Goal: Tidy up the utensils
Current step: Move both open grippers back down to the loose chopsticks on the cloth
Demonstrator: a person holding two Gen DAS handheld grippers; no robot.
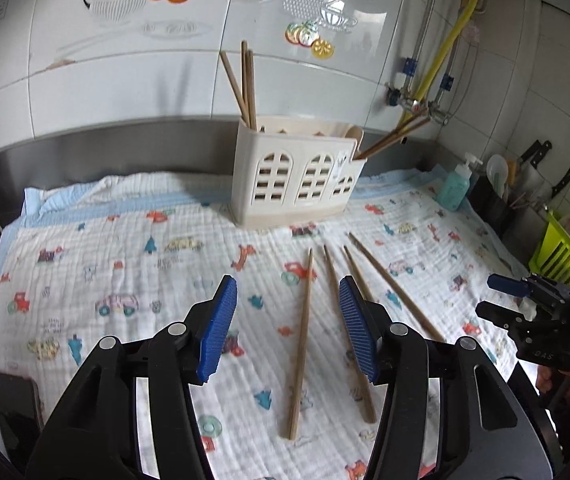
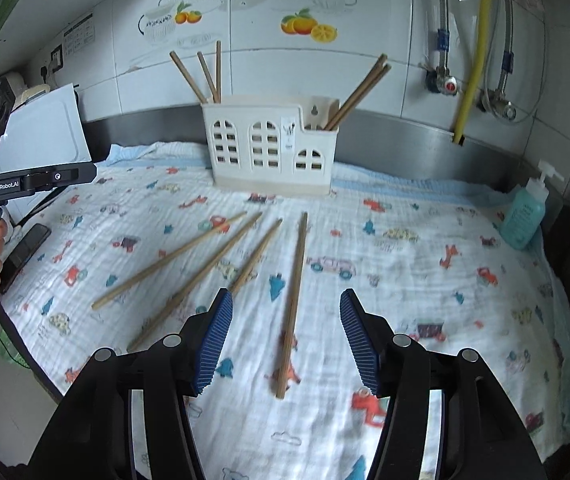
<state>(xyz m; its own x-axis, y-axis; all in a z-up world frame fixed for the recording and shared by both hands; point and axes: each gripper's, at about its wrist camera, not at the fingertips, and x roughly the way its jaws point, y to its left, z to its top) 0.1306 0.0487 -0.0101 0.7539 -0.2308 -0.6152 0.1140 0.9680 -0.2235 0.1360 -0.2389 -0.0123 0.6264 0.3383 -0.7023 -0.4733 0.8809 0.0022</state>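
Several wooden chopsticks lie loose on a patterned cloth; they also show in the right wrist view. A cream utensil holder stands at the back with chopsticks upright in its left and right compartments; it shows in the right wrist view too. My left gripper is open and empty, low over the leftmost chopsticks. My right gripper is open and empty above the rightmost chopstick, and it shows at the right edge of the left wrist view.
A teal soap bottle stands at the cloth's right edge, with knives and a dark utensil bin beyond. A phone lies at the near left. A white board leans at the left. Pipes run down the tiled wall.
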